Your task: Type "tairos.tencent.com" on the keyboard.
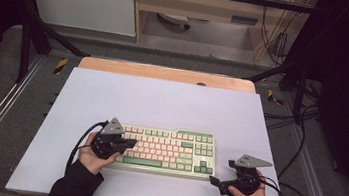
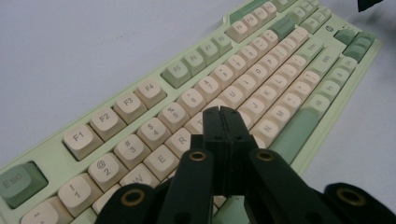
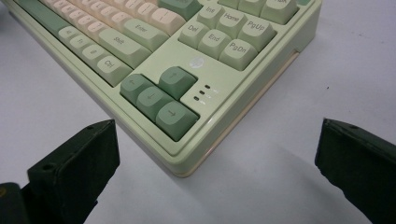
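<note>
Lying crosswise, the pale green plastic keyboard (image 1: 168, 151) has the left gripper (image 2: 222, 116), jaws pressed together, over its letter keys, while the spread right gripper (image 3: 217, 154) faces its near right corner.

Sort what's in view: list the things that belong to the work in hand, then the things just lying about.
In the work:
- pale green keyboard with cream and green keys
- left gripper, fingers shut, over the letter keys
- right gripper, fingers open, at the keyboard's arrow-key corner

Just lying about:
- white table mat
- wooden table edge
- black cables on the floor at right
</note>
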`<state>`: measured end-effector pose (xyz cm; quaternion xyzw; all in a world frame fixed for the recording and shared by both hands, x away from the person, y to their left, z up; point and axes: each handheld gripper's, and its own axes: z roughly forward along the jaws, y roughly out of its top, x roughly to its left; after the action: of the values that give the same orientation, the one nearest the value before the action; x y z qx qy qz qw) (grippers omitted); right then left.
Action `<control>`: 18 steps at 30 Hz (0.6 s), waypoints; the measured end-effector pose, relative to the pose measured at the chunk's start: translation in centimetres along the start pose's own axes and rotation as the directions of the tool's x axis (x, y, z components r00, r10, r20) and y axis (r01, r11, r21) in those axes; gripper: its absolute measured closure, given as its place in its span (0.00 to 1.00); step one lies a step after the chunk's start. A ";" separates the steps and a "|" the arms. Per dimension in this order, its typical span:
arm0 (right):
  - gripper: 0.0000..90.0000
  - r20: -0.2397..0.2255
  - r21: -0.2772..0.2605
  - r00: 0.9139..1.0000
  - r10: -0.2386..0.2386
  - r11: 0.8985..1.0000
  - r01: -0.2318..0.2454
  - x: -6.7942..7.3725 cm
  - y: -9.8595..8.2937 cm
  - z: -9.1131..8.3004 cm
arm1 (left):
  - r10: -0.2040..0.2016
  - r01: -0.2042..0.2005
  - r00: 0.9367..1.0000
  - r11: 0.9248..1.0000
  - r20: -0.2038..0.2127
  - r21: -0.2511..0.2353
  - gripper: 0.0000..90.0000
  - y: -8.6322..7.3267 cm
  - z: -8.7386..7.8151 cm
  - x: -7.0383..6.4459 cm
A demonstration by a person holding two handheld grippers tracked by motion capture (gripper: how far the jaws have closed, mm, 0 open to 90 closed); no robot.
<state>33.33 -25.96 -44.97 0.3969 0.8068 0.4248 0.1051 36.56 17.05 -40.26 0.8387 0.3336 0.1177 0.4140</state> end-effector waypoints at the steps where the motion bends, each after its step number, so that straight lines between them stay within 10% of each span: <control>1: 0.00 0.000 0.000 1.000 0.000 1.000 0.000 0.0 0.0 0.0 | 0.001 -0.001 1.000 1.000 -0.002 0.002 1.00 0.1 0.2 0.0; 18: 0.00 0.002 0.001 1.000 -0.008 1.000 0.008 0.0 0.0 0.1 | 0.006 -0.006 1.000 1.000 -0.021 0.027 1.00 1.5 2.6 -0.3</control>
<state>33.38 -25.95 -45.05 0.3942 0.8084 0.4238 0.1072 38.25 14.61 -40.74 0.8440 0.3371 0.1232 0.3985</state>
